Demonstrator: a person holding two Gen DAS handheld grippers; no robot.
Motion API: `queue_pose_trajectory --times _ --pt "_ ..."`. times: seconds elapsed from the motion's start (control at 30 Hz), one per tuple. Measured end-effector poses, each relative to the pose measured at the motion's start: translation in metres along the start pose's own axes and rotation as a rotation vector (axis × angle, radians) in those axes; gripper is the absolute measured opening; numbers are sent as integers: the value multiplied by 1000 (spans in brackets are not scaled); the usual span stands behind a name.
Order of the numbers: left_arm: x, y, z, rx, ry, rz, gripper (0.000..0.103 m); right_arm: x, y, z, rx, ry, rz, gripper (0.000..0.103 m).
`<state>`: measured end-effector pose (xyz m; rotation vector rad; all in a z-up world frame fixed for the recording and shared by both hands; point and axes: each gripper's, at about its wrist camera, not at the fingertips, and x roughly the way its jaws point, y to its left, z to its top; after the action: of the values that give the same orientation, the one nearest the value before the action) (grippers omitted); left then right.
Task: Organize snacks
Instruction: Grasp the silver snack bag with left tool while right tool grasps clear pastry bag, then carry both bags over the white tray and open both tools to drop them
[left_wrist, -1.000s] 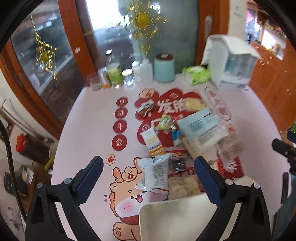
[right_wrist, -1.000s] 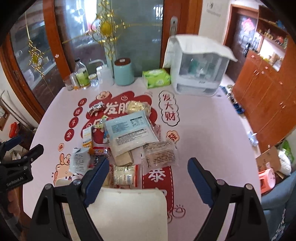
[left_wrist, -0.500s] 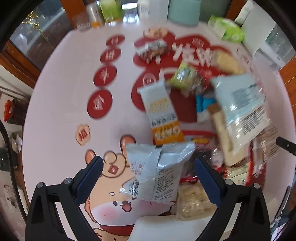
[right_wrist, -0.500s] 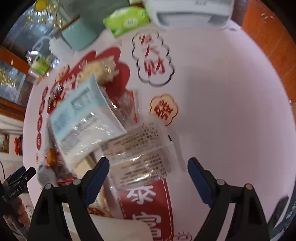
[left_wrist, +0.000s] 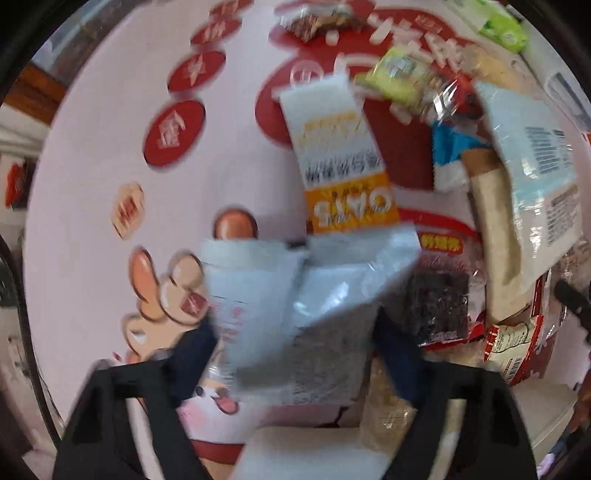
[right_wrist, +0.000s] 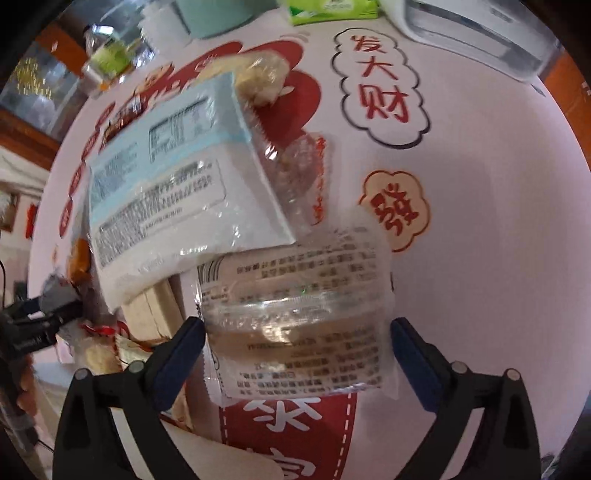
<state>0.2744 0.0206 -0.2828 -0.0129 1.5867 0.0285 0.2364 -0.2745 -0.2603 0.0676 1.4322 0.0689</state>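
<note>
Both grippers have dropped closer | left gripper (left_wrist: 295, 347) apart, straddling crinkled silver-white foil packet (left_wrist: 295, 295) | right gripper (right_wrist: 297, 350) apart, flanking clear printed plastic pouch (right_wrist: 295, 317), long axis crosswise between fingers

Since a second ago both tongs have dropped from high over the counter (right_wrist: 480, 184) to the snack pile, the left tongs (left_wrist: 295, 347) now straddling the silver-white packet (left_wrist: 295, 306) and the right tongs (right_wrist: 297, 347) straddling the clear printed packet (right_wrist: 295, 314).
</note>
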Motion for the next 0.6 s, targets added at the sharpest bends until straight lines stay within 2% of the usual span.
queue_pose_trajectory --times 0.03,0.13,0.2,0.23,0.3,0.47,0.6 --pt "0 4 0 -35 -10 -23 66 5 4 0 -15 18 -23 101" --pt "0 5 -1 -54 -22 -22 57 6 4 0 -19 21 -27 99" --pt "-2 8 -4 -70 -39 -38 52 3 2 -1 -23 13 -13 88" --pt "-4 11 -7 -84 -50 -51 47 -1 0 -3 -23 4 -9 86" --pt "-13 16 -14 -108 -80 -74 45 -7 -5 -6 -16 -2 -2 81" --pt "-63 32 -44 -130 -211 -74 43 -29 -14 -18 23 -59 -7 79" --pt "-115 34 -77 -82 -361 -71 43 -68 -16 -38 55 -187 -16 79"
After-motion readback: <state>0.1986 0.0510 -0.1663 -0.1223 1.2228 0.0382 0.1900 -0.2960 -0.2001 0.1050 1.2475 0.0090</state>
